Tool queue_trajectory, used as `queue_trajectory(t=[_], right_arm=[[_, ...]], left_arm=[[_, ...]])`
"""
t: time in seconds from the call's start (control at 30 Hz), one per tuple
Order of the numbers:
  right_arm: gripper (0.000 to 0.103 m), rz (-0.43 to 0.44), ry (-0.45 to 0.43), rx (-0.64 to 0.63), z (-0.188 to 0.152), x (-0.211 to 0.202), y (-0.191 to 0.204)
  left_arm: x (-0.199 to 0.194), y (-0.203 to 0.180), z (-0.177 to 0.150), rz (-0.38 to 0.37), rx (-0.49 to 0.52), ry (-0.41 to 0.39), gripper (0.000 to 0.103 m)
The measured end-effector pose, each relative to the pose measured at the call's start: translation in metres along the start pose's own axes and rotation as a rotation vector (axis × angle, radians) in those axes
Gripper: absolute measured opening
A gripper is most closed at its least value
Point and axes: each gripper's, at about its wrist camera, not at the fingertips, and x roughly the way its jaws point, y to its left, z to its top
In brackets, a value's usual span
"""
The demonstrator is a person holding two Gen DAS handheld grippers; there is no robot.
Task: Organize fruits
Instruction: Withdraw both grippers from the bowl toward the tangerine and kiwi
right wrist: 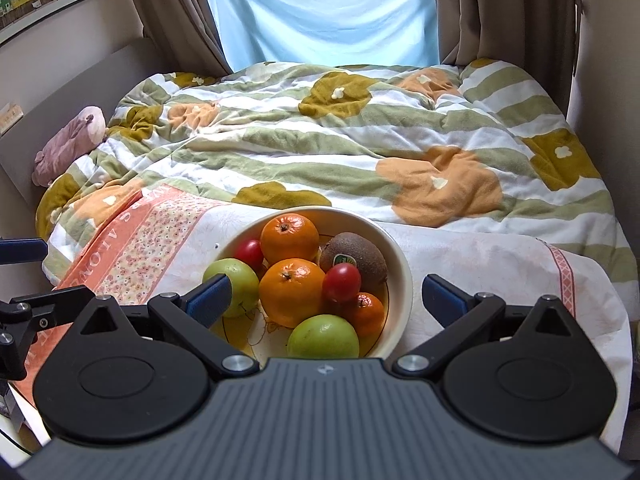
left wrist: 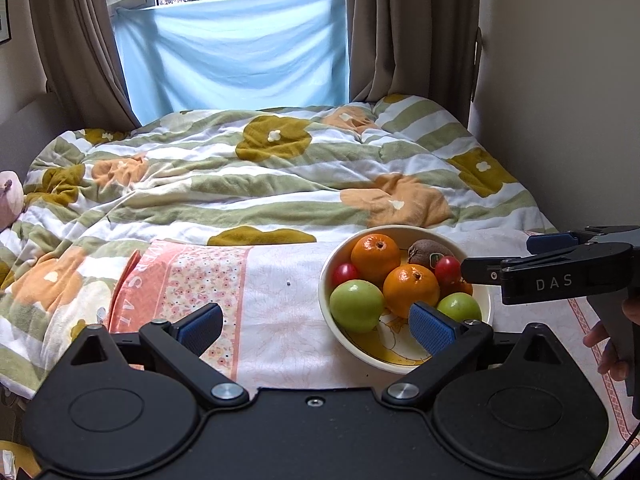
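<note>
A round cream ceramic bowl (right wrist: 402, 276) on the bed is filled with oranges, green apples, red tomatoes and a brown kiwi (right wrist: 356, 258). It is seen at twelve o'clock between the released, empty right gripper (right wrist: 326, 300) fingers; the left gripper (left wrist: 316, 326) is likewise spread, the bowl at two o'clock.

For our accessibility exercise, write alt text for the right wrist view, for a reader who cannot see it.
A cream bowl of fruit sits on a cloth-covered surface: oranges, green apples, red tomatoes and a kiwi. The right gripper frames it with jaws open and empty. Behind lies a bed with a flowered quilt.
</note>
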Motion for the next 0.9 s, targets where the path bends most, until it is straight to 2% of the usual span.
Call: queue_trajectory(t=[0.43, 0.7, 0.9], right_arm=[[0.103, -0.088, -0.074, 0.029, -0.006, -0.073, 0.030], [0.103, -0.134, -0.102, 0.050, -0.025, -0.108, 0.057], [0.103, -0.196, -0.097, 0.080, -0.046, -0.123, 0.076]], left_arm=[[-0.056, 0.023, -0.007, -0.014, 0.013, -0.109, 0.101], [-0.080, 0.033, -0.021, -0.012, 0.074, -0.153, 0.101], [-0.086, 0.043, -0.039, -0.050, 0.105, -0.178, 0.101]])
